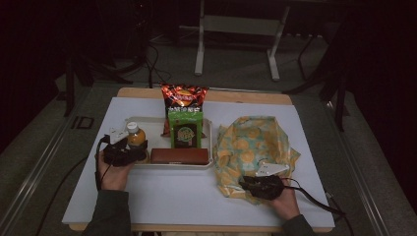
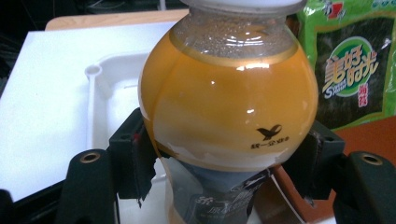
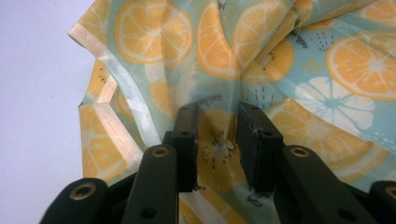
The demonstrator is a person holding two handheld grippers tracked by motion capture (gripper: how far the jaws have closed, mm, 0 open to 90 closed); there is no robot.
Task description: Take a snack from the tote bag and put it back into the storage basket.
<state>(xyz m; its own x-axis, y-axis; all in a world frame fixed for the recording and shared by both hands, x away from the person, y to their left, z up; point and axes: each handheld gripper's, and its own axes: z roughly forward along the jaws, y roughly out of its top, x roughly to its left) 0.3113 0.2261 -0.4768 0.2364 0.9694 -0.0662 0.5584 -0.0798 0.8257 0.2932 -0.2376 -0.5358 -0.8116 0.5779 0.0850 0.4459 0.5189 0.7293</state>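
Observation:
An orange juice bottle [image 1: 135,136] with a white cap stands at the left end of a white tray [image 1: 153,128]. My left gripper [image 1: 129,150] is shut on it. In the left gripper view the pads press both sides of the bottle [image 2: 224,93] just below its round belly, with the gripper [image 2: 224,154] low on it. At the right lies a crumpled orange-slice print bag [image 1: 255,142]. My right gripper [image 1: 246,183] is at its near edge. In the right gripper view the jaws stand close together on a fold of the bag [image 3: 280,56], the gripper [image 3: 219,135] pinching it.
The tray also holds a green seaweed packet [image 1: 185,129] and a brown box [image 1: 179,156] along its near rim. A red chips bag [image 1: 184,97] lies behind the tray. The white table top [image 1: 172,196] ends close in front of both hands.

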